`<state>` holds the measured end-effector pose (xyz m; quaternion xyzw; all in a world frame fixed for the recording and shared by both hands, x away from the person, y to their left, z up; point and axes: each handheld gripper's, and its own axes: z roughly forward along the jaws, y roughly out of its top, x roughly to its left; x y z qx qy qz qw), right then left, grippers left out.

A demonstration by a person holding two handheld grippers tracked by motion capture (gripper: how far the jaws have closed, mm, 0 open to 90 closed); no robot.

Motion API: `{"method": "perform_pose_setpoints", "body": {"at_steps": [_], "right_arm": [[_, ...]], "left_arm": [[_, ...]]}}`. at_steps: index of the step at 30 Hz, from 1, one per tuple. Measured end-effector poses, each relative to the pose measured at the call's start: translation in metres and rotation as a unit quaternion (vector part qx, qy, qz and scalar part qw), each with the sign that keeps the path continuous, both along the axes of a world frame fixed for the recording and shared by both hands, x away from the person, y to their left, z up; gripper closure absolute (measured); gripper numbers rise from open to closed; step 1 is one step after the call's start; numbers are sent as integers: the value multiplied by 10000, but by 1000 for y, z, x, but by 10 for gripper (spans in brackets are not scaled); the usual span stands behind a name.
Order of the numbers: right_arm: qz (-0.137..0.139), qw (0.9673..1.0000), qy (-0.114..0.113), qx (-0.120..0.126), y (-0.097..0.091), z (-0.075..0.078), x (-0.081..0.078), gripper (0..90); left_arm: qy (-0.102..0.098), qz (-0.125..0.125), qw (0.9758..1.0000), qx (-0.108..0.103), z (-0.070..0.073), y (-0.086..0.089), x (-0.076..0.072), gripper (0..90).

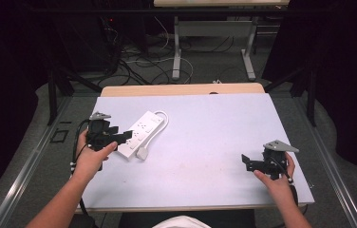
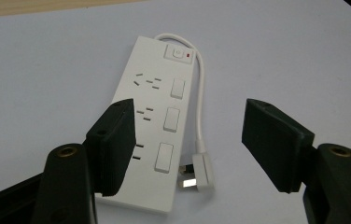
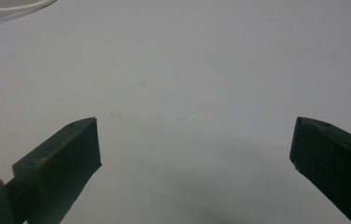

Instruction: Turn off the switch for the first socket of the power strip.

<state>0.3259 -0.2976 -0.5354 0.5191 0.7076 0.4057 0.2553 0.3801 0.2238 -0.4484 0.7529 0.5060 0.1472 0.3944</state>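
Power strip (image 2: 152, 126) lies flat on the pale surface (image 1: 205, 137), its near end cut off behind the left claw (image 1: 119, 137) – released, jaws apart above it. Its plug (image 2: 198, 172) rests alongside. Right claw (image 1: 248, 162) – released, holding nothing – sits well apart.

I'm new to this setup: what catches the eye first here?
A white power strip lies left of centre on the pale table, its short cord curling to a plug beside it. The left gripper hovers open over the strip's near end; the right gripper waits open, far right.
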Motion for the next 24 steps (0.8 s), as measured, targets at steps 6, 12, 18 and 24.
{"method": "perform_pose_setpoints", "body": {"at_steps": [6, 12, 18, 24], "right_arm": [[-2, 10000, -5, -16, -1, 0, 0, 11], [-3, 10000, -14, -9, -1, 0, 0, 11], [1, 10000, -25, 1, -1, 0, 0, 11], [-30, 10000, 6, 26, 0, 0, 0, 11]], "left_arm": [[50, -12, 10000, 17, 4, -4, 4, 362], [148, -15, 9999, -12, 8, -11, 10, 383], [161, -13, 9998, -69, 12, -13, 15, 426], [236, 43, 9996, -135, 15, -14, 20, 475]]}}
